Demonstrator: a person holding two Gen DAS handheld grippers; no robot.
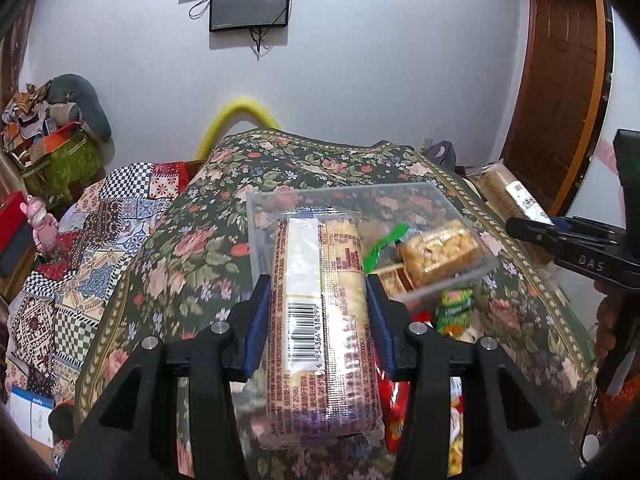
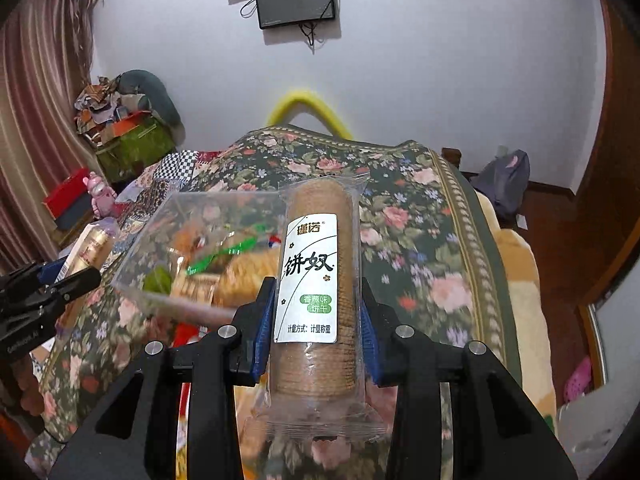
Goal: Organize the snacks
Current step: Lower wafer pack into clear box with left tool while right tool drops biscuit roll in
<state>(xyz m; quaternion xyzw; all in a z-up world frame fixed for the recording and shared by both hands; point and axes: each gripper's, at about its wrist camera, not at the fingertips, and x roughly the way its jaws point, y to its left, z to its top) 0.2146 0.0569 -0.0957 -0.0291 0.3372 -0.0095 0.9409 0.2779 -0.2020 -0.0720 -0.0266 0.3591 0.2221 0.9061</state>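
At centre frame we clamp a barcoded biscuit pack (image 1: 320,320) in the left gripper (image 1: 316,320), its far end over the clear plastic bin (image 1: 264,208) of wrapped snacks. In the right wrist view we grip a white-labelled cracker roll (image 2: 316,288) in the right gripper (image 2: 318,320), just right of the bin. A floral cloth (image 2: 420,240) spreads beneath, screens (image 1: 250,4) on the wall above.

Two grippers, the left gripper (image 1: 318,312) and the right gripper (image 2: 318,320), each clamped on one biscuit roll: two biscuit rolls (image 1: 320,320) (image 2: 316,292) in all. One clear plastic box (image 1: 452,208) on one flowered cloth (image 1: 328,160). Two dark screens (image 1: 250,4) on the wall. One pink toy figure (image 1: 44,224)
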